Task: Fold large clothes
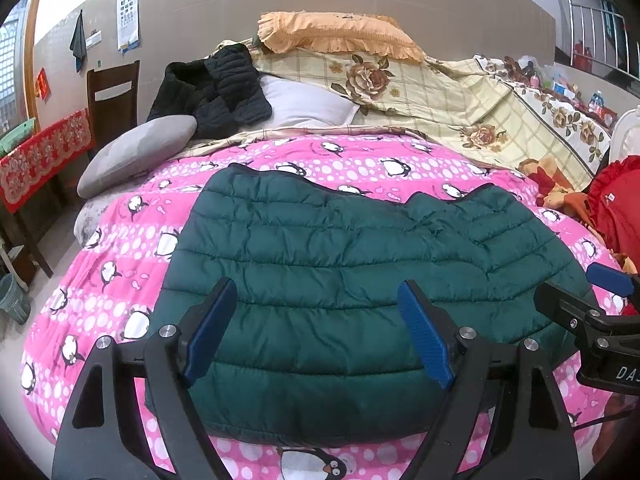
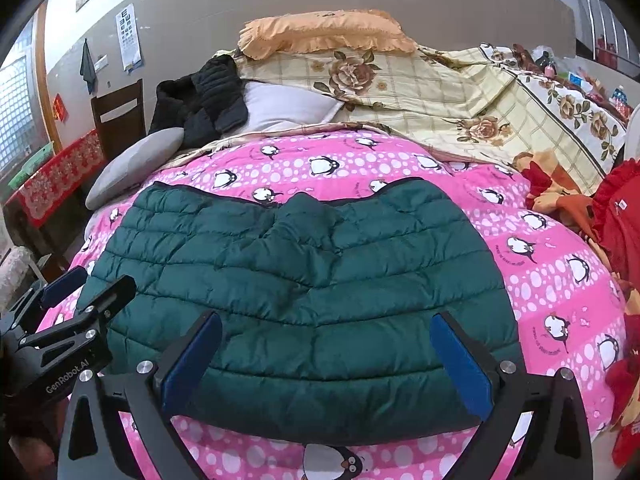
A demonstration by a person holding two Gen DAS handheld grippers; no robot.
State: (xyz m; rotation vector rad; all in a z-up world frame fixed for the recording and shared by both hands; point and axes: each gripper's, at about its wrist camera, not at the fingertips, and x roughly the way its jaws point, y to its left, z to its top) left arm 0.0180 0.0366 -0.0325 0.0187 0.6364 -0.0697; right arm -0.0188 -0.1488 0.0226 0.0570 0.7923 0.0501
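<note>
A dark green quilted puffer jacket (image 1: 340, 264) lies flat and folded on a pink penguin-print quilt (image 1: 120, 248); it also shows in the right wrist view (image 2: 304, 280). My left gripper (image 1: 316, 332) is open and empty, its blue pads hovering over the jacket's near left part. My right gripper (image 2: 328, 364) is open and empty over the jacket's near edge. The right gripper shows at the right edge of the left wrist view (image 1: 600, 312). The left gripper shows at the left edge of the right wrist view (image 2: 68, 312).
At the head of the bed lie a black jacket (image 1: 216, 88), a grey cushion (image 1: 136, 152), a white pillow (image 1: 308, 104), an orange pillow (image 1: 340, 34) and a floral quilt (image 1: 460, 104). Red fabric (image 1: 616, 208) sits at the right. A chair (image 1: 114, 96) and red-covered table (image 1: 44, 152) stand left.
</note>
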